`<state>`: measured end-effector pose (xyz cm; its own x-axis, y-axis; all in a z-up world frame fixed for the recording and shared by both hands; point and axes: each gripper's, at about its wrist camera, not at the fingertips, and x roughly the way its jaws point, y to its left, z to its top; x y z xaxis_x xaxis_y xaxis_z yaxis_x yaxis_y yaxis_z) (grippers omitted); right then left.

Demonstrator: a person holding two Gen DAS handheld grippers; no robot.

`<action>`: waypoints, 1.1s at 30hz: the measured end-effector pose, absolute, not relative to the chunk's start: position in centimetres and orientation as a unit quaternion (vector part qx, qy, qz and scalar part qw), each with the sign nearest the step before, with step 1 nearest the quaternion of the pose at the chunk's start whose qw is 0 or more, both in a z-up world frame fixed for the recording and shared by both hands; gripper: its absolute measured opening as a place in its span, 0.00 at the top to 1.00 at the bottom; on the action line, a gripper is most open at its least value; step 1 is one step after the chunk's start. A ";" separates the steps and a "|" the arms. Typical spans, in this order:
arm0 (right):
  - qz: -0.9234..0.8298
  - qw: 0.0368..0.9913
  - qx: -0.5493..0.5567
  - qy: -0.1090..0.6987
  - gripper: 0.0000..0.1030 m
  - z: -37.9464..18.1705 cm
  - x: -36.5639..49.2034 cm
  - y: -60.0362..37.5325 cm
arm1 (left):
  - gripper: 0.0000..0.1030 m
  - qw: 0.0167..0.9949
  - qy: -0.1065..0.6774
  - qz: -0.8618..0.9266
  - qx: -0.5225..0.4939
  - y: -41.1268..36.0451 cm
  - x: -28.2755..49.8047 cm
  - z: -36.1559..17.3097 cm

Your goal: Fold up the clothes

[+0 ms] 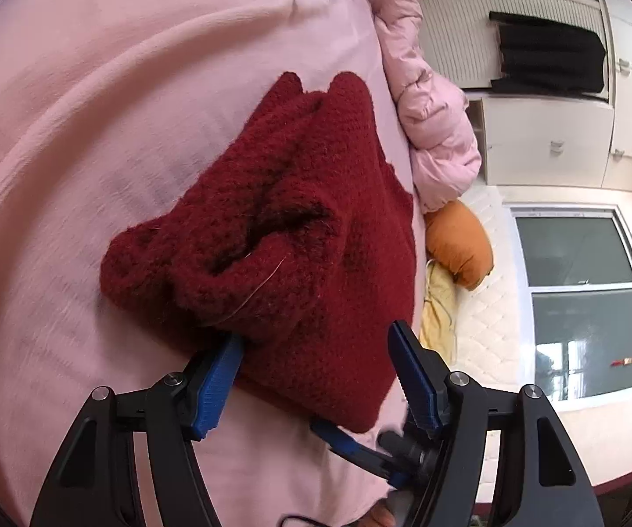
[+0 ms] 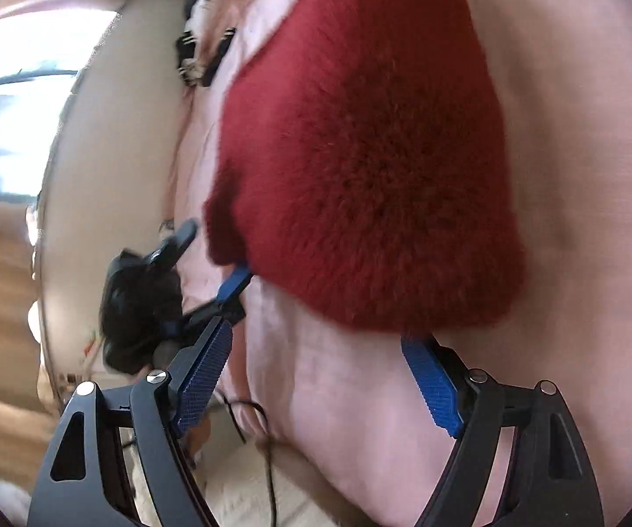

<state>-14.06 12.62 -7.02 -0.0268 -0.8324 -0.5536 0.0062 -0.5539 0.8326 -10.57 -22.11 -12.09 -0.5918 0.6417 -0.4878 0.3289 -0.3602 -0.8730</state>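
Sweater [image 1: 281, 228] bundled on pink sheet [image 1: 96, 110], nearly folded.
Left gripper [image 1: 316, 347] and right gripper [image 2: 324, 342], both released, should flatten its six-o'clock edge.

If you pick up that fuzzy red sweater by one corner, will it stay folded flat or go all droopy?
Probably droopy: the red sweater is thick, soft knit that already slumps into rounded folds on the pink bedsheet. It looks bulky, so the folds would likely fall open. Its fuzzy surface should grip rather than slip.
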 end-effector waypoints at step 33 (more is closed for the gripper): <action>-0.599 0.258 0.562 -0.508 0.29 -8.2 -14.8 17.7 | 0.29 0.119 -0.562 0.700 -0.424 -20.9 -11.8 -13.6</action>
<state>-14.78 17.72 -8.17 -0.2342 -0.8806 -0.4119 -0.2622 -0.3507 0.8990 -11.83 -20.92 -13.55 -0.6119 0.6437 -0.4596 0.3094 -0.3399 -0.8881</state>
